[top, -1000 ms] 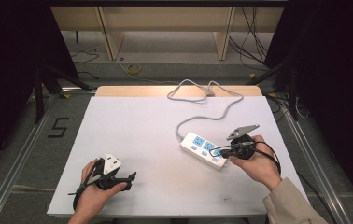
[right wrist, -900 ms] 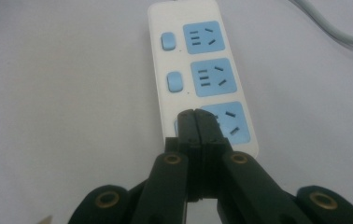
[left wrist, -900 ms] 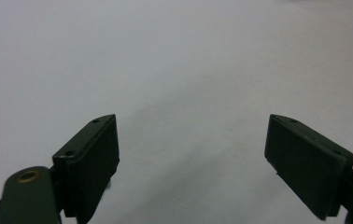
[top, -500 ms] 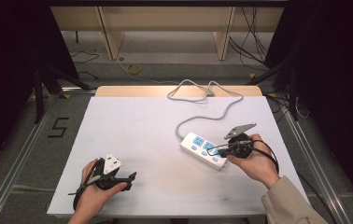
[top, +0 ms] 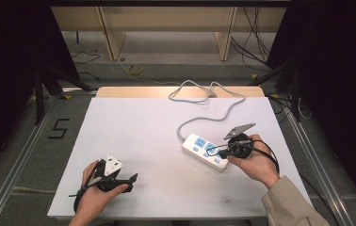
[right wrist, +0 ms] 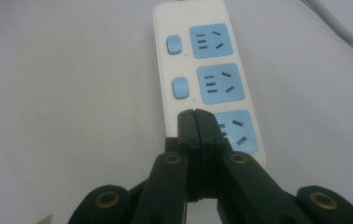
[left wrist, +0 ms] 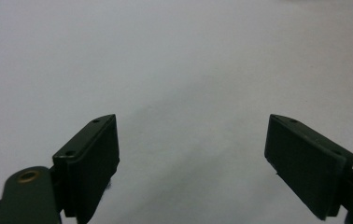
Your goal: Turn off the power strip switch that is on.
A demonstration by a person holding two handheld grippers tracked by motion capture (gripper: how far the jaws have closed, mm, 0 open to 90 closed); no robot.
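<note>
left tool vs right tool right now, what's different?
Jaws: the left tool is open, jaws wide apart; the right tool is shut, jaws pressed together.
Place: the left tool sits over the bare white table near its front edge; the right tool's tips are over the power strip, at its nearest switch.
Shared: both are black, hand-held and empty.

The table (top: pixel 143 141) is white. The power strip (right wrist: pixel 184 28) is white too, with three light blue squares for plugs and light blue buttons beside them. Its cord (top: pixel 214 115) is light grey. Both grippers are black: the left gripper (left wrist: pixel 191 163) and the right gripper (right wrist: pixel 197 123). The right one has little gold rings on its arms. The person's sleeve (top: pixel 291 205) is tan. The floor (top: pixel 20 141) is grey with a black number 5.
</note>
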